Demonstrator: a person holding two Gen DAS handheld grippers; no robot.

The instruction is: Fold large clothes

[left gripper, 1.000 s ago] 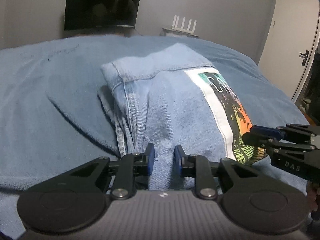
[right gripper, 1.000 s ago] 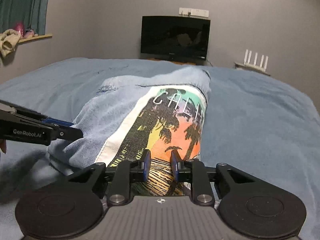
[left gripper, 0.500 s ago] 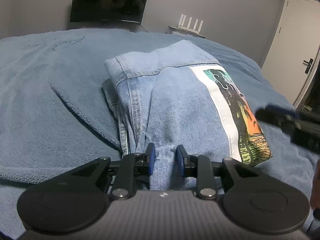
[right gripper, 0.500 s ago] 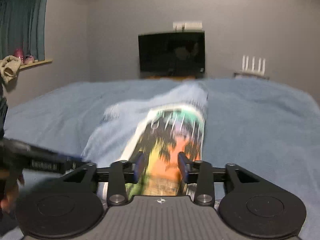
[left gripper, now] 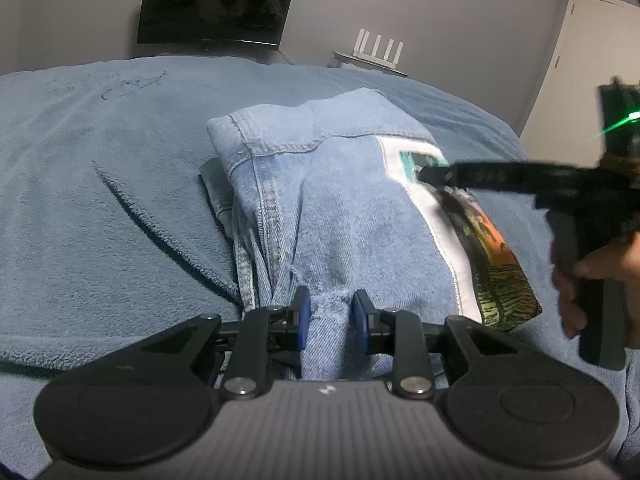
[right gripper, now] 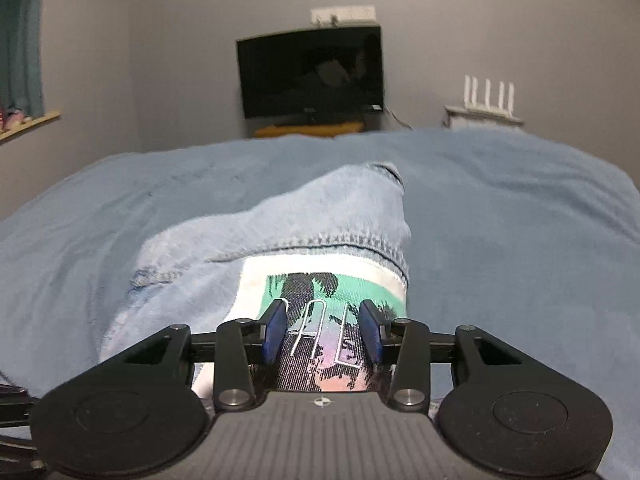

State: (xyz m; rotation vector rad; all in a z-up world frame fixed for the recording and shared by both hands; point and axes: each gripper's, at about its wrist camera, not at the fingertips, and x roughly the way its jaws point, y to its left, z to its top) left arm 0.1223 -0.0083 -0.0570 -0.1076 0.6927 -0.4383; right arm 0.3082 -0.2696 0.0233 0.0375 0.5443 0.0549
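A folded denim jacket (left gripper: 340,220) with a colourful palm-tree print patch (left gripper: 492,256) lies on the blue blanket (left gripper: 100,200). My left gripper (left gripper: 329,316) is at the jacket's near edge, shut on a raised fold of denim that fills the gap between its blue pads. My right gripper (right gripper: 323,330) hovers over the upper part of the patch (right gripper: 320,284) with its jaws apart and no cloth pinched. The left wrist view shows it blurred (left gripper: 428,172), reaching in from the right, with a hand (left gripper: 576,280) on its handle.
The blanket (right gripper: 500,240) covers the whole bed around the jacket. Beyond the bed are a dark TV (right gripper: 312,72) on the wall, a white router (right gripper: 488,96) on a shelf, and a white door (left gripper: 580,80) at the right. A curtain (right gripper: 20,40) hangs at the far left.
My right gripper has opened, let go of the patch's near edge and moved forward over the print toward the jacket's far end. My left gripper has stayed at the near denim edge.
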